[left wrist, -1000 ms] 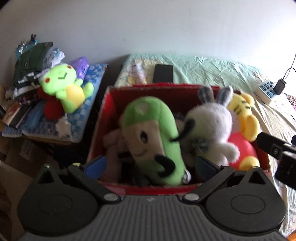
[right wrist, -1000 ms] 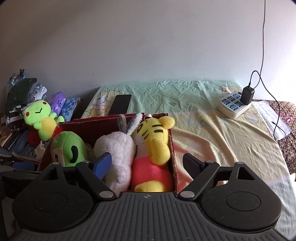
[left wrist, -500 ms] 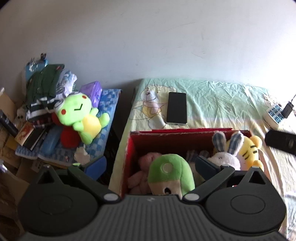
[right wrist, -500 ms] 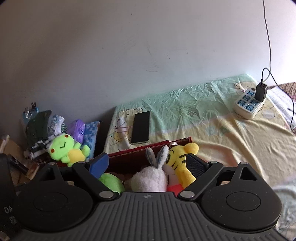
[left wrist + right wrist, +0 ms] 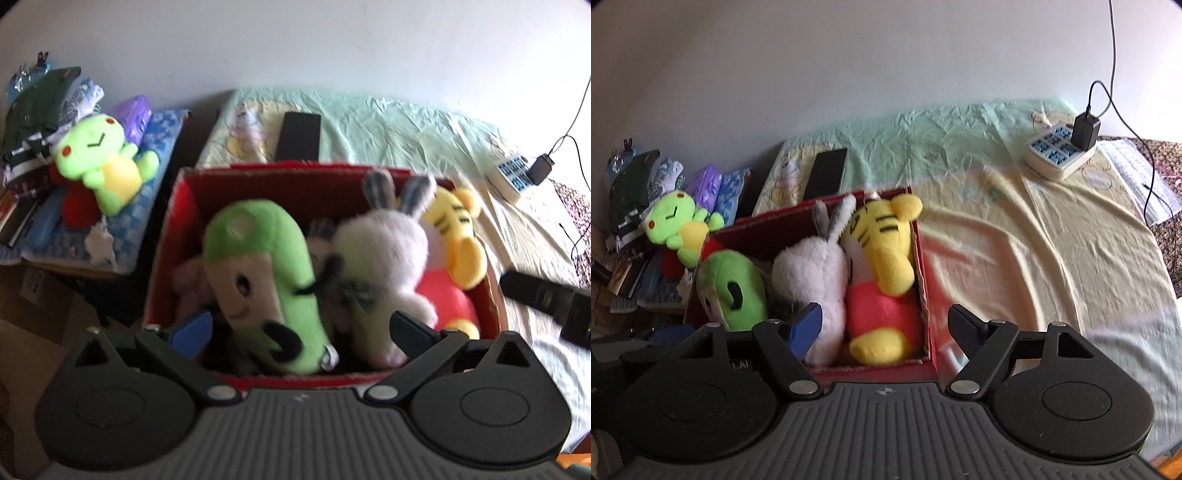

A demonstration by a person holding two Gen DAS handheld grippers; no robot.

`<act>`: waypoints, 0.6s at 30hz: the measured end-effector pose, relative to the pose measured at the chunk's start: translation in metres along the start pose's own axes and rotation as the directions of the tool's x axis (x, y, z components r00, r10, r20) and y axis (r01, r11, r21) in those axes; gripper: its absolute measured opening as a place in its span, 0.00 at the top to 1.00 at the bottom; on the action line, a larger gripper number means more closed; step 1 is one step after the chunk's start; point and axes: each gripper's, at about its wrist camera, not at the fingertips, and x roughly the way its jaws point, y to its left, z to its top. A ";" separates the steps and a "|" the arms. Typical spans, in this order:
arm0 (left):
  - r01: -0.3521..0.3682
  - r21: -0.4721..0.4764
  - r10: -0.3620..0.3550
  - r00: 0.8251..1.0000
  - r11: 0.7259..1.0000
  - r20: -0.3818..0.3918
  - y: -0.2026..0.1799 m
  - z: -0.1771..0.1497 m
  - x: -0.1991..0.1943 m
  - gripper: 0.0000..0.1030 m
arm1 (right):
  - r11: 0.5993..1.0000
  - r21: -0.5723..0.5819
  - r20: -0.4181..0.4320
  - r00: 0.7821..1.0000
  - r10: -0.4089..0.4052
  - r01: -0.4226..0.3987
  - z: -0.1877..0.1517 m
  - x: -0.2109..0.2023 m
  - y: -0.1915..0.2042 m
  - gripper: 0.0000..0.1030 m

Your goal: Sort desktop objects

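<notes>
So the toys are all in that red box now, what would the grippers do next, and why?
Probably reach the left gripper toward the green frog, lying outside the red box on the blue cloth at left. The box already holds the other plush toys. Both grippers hold nothing; the right gripper, its jaws closing, sits farther from the frog.

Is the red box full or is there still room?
Nearly full: the red box holds green, white and yellow plush toys packed together.
</notes>
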 end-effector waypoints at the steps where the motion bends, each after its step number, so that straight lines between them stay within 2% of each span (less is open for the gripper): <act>1: -0.002 0.013 0.002 1.000 1.000 -0.002 -0.004 -0.003 0.001 0.01 | 1.000 0.001 -0.022 1.000 0.001 -0.001 -0.004 0.000 -0.004 0.25; 5: 0.002 0.038 -0.002 1.000 0.999 -0.018 -0.012 -0.016 0.004 0.01 | 0.999 -0.025 -0.051 0.998 -0.024 0.022 -0.012 -0.005 -0.012 0.26; 9: 0.004 0.054 0.000 0.998 0.999 -0.065 -0.012 -0.018 0.014 0.01 | 1.000 -0.018 -0.085 0.996 -0.026 0.024 -0.014 -0.002 -0.015 0.26; 15: 0.024 0.140 -0.015 0.998 0.990 -0.067 -0.017 -0.024 0.014 0.01 | 0.998 -0.017 -0.140 0.989 -0.054 0.052 -0.015 0.004 -0.016 0.26; 18: 0.040 0.142 -0.028 0.996 0.989 -0.088 -0.017 -0.029 0.019 0.01 | 0.998 -0.015 -0.156 0.986 -0.066 0.065 -0.016 0.006 -0.017 0.26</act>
